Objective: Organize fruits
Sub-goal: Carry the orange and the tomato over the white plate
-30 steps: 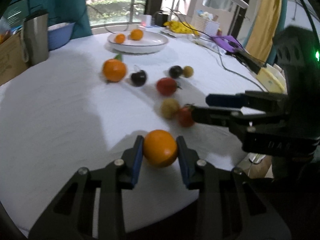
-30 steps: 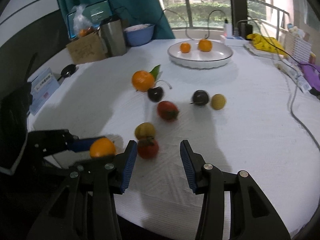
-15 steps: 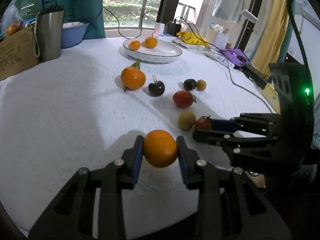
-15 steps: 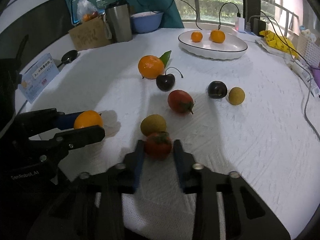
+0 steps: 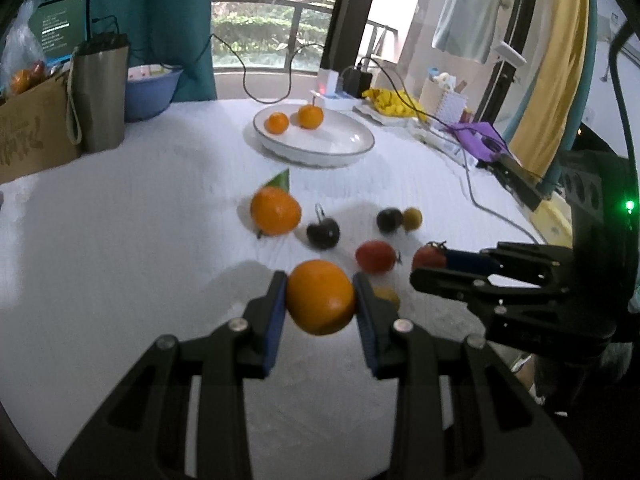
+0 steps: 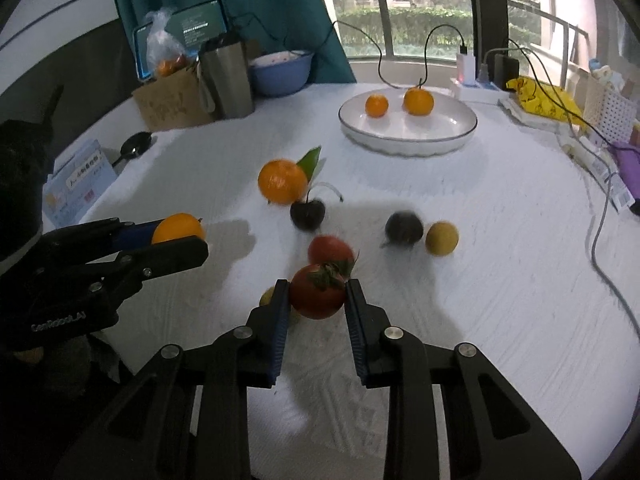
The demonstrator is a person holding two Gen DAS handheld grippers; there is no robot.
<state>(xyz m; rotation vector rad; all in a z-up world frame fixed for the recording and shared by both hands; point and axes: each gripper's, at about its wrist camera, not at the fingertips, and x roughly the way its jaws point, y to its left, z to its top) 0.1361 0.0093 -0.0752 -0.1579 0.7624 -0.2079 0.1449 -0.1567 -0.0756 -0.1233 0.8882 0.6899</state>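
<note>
My left gripper (image 5: 320, 300) is shut on an orange (image 5: 320, 297) and holds it above the white tablecloth; it also shows at the left of the right wrist view (image 6: 176, 236). My right gripper (image 6: 316, 300) is shut on a red tomato (image 6: 318, 291) with a green stem, lifted off the cloth; it shows in the left wrist view (image 5: 430, 264). A white plate (image 6: 408, 138) with two small oranges (image 6: 377, 105) stands at the back. On the cloth lie a leafed orange (image 6: 282, 182), a dark cherry (image 6: 307, 213), a second red tomato (image 6: 330, 249), a dark plum (image 6: 404, 228) and a yellow fruit (image 6: 441, 238).
Another yellow fruit (image 5: 387, 295) lies half hidden behind my left fingers. A steel tumbler (image 6: 226, 78), a cardboard box (image 6: 170, 102) and a blue bowl (image 6: 280, 72) stand at the back left. Cables (image 6: 600, 236), a charger (image 6: 466, 68) and yellow packets (image 6: 540, 98) line the right edge.
My right gripper closed on the red tomato and lifted it. Both grippers moved forward over the table with their fruits, toward the plate.
</note>
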